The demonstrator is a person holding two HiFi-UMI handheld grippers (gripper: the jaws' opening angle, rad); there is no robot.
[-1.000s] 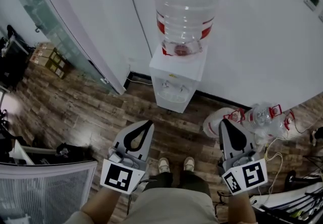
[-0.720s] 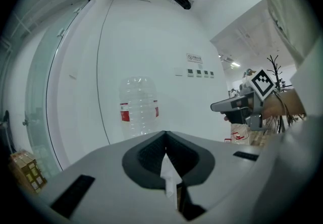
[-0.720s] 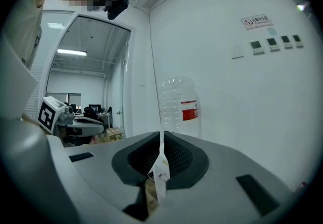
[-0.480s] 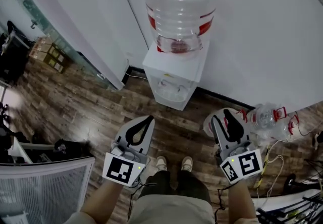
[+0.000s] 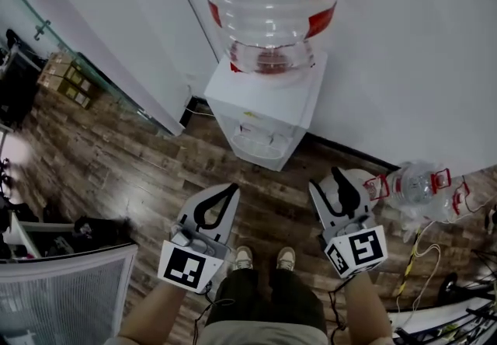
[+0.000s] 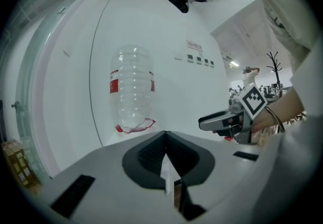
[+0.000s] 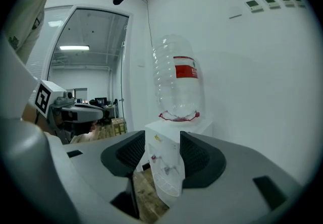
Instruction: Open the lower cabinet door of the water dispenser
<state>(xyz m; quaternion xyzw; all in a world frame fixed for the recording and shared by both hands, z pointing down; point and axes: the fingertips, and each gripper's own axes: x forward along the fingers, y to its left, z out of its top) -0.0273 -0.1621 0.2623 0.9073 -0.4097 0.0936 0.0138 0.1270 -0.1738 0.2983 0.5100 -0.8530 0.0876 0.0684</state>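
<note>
The right gripper (image 5: 336, 180) first: its jaws have just been opening and stand apart now, with nothing gripped. Through the gap you see only the dispenser (image 7: 166, 165) further off, its taps and drip tray framed between the pads. The left gripper (image 5: 226, 197) has its jaws together, tips meeting, and it's empty too. Both hang well short of the dispenser's front, one to each side of it, pointing its way. The dispenser stands against the wall with the big bottle (image 5: 268, 1) upended on top. The door, low on the dispenser's front under the taps, is barely in view; I'd judge it shut and untouched. So nothing of the job is done yet: this is the approach, and reaching the door, catching its edge or handle and swinging it out are all left. A few spare bottles (image 5: 419, 182) lie right of the dispenser.
</note>
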